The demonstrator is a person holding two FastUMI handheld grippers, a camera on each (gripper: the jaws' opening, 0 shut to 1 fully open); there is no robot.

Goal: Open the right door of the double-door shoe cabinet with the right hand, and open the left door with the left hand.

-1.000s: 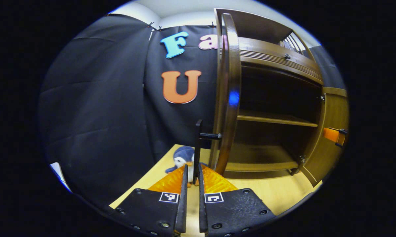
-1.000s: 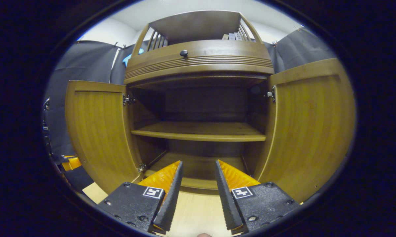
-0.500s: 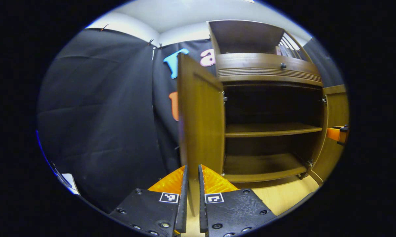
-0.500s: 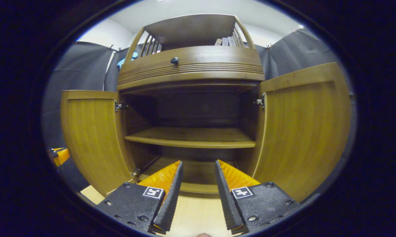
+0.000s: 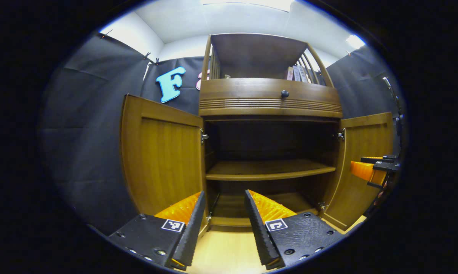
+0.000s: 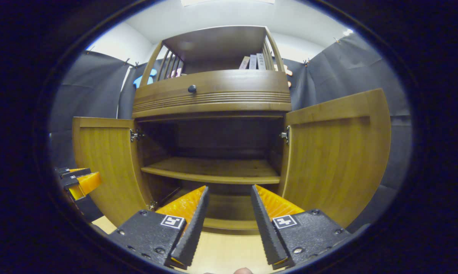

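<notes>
The shoe cabinet (image 5: 270,102) is standing with left door (image 5: 162,156) and right door (image 6: 337,156) swung wide. In front of it, left gripper (image 5: 222,224) and right gripper (image 6: 225,222) are hovering released, holding nothing.

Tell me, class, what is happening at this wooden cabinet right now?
A person holds a pair of tongs in each hand in front of a wooden shoe cabinet. Both doors are swung wide: the left door and the right door, showing a bare inner shelf. The left tongs and right tongs both gape open, gripping nothing, clear of the doors. The opening looks done.
</notes>
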